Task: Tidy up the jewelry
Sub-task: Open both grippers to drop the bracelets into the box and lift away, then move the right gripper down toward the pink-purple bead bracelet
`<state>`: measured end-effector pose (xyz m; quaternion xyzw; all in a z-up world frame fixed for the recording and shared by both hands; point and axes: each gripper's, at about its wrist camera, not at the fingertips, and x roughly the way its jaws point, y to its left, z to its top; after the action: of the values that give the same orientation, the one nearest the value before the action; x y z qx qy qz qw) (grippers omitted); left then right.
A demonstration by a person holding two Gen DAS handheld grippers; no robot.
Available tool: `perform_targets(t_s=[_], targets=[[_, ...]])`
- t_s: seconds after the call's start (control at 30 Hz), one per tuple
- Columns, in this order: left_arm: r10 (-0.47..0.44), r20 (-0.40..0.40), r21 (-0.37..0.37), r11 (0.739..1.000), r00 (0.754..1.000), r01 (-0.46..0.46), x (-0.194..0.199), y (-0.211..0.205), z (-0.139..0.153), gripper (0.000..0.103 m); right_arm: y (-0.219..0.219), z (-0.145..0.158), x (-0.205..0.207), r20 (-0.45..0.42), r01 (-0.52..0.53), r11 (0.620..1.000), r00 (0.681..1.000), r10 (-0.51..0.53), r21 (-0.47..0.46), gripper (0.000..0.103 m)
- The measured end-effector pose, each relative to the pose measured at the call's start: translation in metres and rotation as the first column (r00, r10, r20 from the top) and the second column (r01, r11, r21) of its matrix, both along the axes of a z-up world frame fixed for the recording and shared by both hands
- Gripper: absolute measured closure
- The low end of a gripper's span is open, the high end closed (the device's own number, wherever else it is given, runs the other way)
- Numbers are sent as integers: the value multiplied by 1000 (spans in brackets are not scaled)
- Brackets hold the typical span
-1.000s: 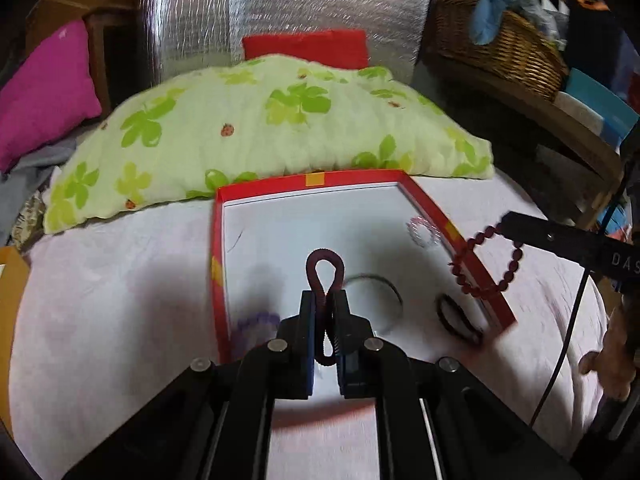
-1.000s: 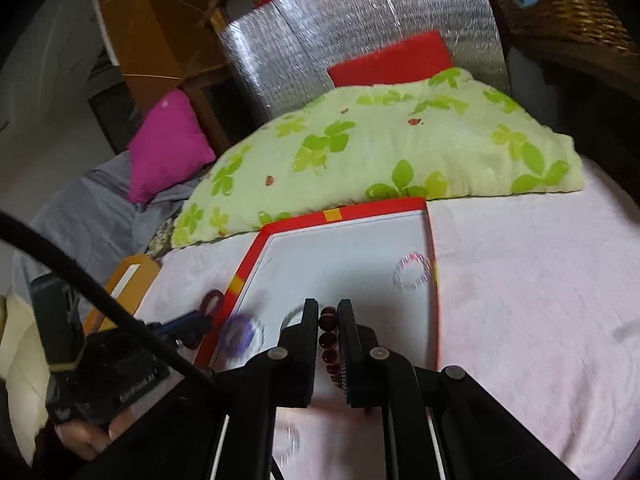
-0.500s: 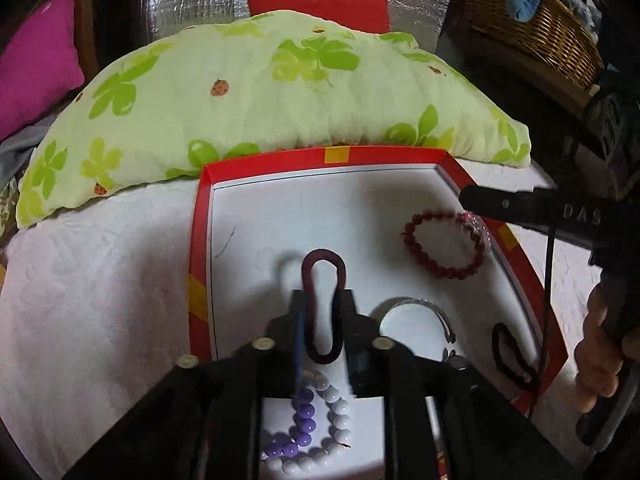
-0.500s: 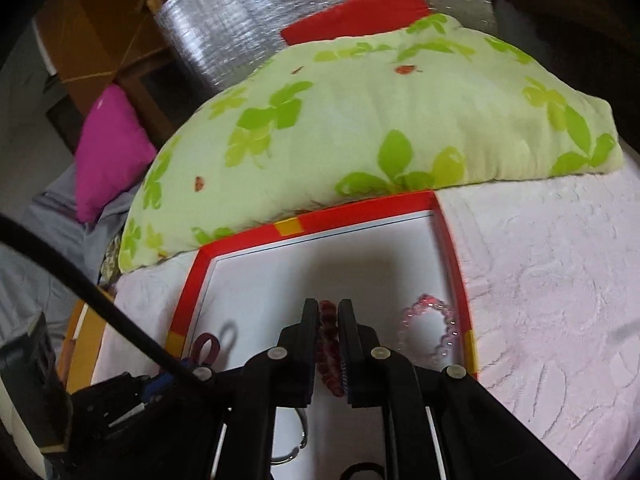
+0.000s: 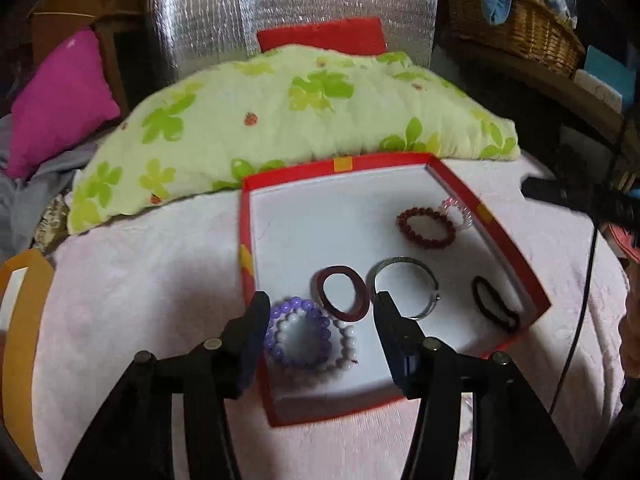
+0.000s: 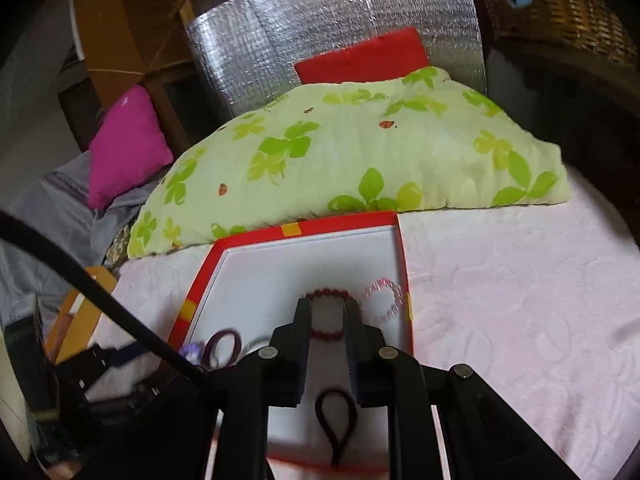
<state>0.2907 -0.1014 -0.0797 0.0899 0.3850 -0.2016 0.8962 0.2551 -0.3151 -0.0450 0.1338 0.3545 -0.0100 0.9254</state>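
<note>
My left gripper (image 5: 320, 312) hangs wide open and empty over the near end of the red box (image 5: 516, 256), its fingers straddling the purple and white bead bracelets (image 5: 308, 334), which lie one on the other on the white floor. Just beyond them the maroon loop (image 5: 345, 294) lies flat and free of the fingers, touching the silver bangle (image 5: 404, 280) beside it. My right gripper (image 6: 327, 312) is part open and also empty; the dark red bead bracelet (image 6: 326, 314) lies on the box floor between and beyond its tips, gripped by neither finger. Nearer that camera, a black hair tie (image 6: 335, 424) lies below the fingers. A clear pink bead bracelet (image 6: 384, 298) sits just right of the dark red one, against the box wall.

By my judgement, all of this is light. The beaded pieces look strung on elastic, so they would sag and roll; I would pinch across the strand at one side, not try to span the ring. The bangle looks stiff and slick, best taken on its band. The loop and hair tie are soft and would collapse under a pinch.

Farther off, the green-leaf pillow (image 5: 288, 120) lies against the box's far wall on the pink bedcover (image 5: 140, 280).
</note>
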Motion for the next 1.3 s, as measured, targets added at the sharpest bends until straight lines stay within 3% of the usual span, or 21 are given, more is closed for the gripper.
perform_targets(t_s=[0.03,0.1,0.17,0.23,0.4,0.7,0.9,1.13,1.3], targets=[[5,13,-6,1000,1000,-5,-5,4,6,48,0,2,-11,6,-1,1000,1000,1,13,72],[17,26,-23,1000,1000,-16,-14,12,12,48,0,4,-28,13,-6,999,1000,5,32,55],[30,23,-40,999,999,-29,-23,20,16,45,1,7,-46,29,-6,1000,1000,6,27,50],[46,17,-54,998,999,-45,-36,30,16,40,3,10,-62,40,-18,1000,999,17,18,50],[68,16,-69,995,998,-66,-65,48,13,39,1,9,-100,57,-31,998,998,28,57,50],[82,2,-15,997,997,-82,-117,73,-9,39,22,-15,-135,-11,-103,990,994,105,98,50],[55,25,42,998,998,-56,-147,68,-25,39,57,-37,-131,-83,-171,983,981,176,65,50],[79,-1,87,993,997,-79,-138,62,-43,39,76,-60,-116,-162,-180,983,970,181,19,50],[117,-29,76,990,993,-115,-129,67,-48,39,79,-70,-108,-180,-181,983,967,180,10,52]])
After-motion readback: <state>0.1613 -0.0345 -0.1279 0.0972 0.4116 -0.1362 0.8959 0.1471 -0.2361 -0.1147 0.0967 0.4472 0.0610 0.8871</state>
